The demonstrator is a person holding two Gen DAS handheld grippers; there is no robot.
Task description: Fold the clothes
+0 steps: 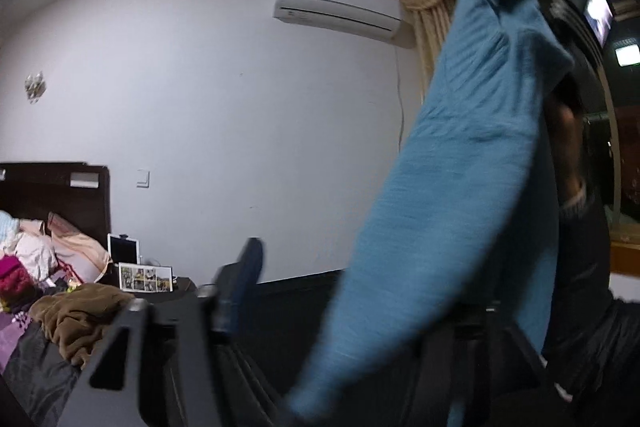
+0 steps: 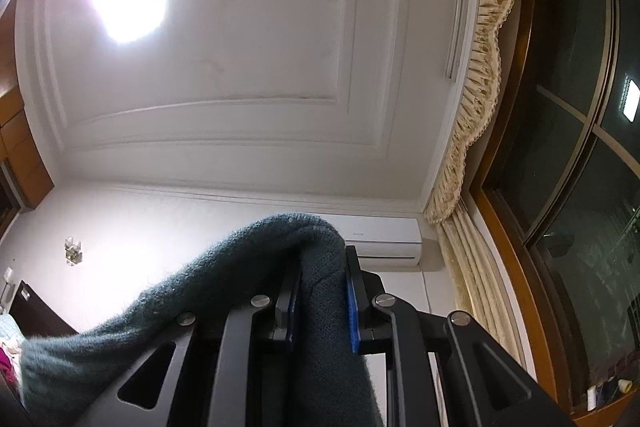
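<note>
Both grippers are matte black frames with round silver screws; the right gripper [image 2: 322, 297] carries blue pads on its fingers [image 2: 353, 311]. The person wears a dark sleeve [image 1: 580, 267] with a ribbed cuff.

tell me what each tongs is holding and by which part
Right tongs pinch a bunched fold of the blue knit garment. Left tongs stand open, gripping nothing.
</note>
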